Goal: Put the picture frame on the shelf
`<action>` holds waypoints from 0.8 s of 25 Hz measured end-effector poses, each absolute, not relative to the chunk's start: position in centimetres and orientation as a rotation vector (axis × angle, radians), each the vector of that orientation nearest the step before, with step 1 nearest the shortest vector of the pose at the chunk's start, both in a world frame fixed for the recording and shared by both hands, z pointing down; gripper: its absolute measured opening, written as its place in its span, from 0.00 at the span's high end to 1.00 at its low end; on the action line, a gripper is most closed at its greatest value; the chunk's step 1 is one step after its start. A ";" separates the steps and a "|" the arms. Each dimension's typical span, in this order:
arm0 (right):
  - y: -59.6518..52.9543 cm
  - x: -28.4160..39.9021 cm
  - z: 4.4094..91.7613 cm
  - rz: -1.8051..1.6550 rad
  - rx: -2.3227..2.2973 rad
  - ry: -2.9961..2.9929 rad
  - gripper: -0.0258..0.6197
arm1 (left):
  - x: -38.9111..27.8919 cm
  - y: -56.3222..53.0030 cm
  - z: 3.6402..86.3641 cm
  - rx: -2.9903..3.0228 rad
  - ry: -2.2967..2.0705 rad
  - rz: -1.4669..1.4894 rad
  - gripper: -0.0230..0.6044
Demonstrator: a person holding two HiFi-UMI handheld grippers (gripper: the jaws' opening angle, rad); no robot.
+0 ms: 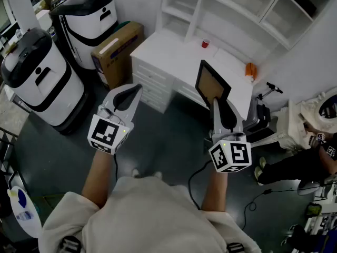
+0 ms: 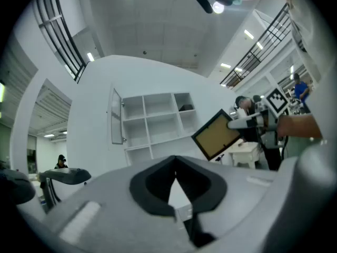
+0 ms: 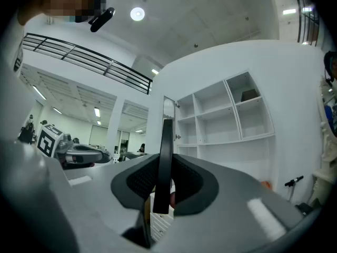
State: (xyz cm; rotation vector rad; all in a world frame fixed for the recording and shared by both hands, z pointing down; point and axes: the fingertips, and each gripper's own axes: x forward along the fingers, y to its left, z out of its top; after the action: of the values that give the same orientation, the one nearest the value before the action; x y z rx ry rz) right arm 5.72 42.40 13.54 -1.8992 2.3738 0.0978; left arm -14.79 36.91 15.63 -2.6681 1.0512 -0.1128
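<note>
The picture frame (image 1: pixel 212 84) stands upright in the air above the near edge of the white worktop (image 1: pixel 174 46). It is carried by the right claw (image 1: pixel 217 103), which is nipped narrowly on its lower edge, so the frame shows edge-on between the pads in the right gripper view. The shelf (image 1: pixel 199 12) lies straight ahead on the far side of the worktop, so I judge the right hand must reach forward and up, while the left claw (image 1: pixel 134 88) hangs to the left, closed on nothing.

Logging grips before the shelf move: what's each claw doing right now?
Left claw: closed, empty.
Right claw: closed on the picture frame.
</note>
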 end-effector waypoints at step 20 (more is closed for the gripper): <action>44.5 8.2 14.3 0.047 -1.758 2.397 0.85 | -12.5 40.7 16.1 -2.645 1.137 -0.122 0.96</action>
State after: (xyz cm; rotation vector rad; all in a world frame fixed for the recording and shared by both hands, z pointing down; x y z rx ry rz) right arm 8.22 44.54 14.26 -1.7581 2.3972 0.0467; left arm -12.48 40.65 16.12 -2.6453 1.1372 -0.1216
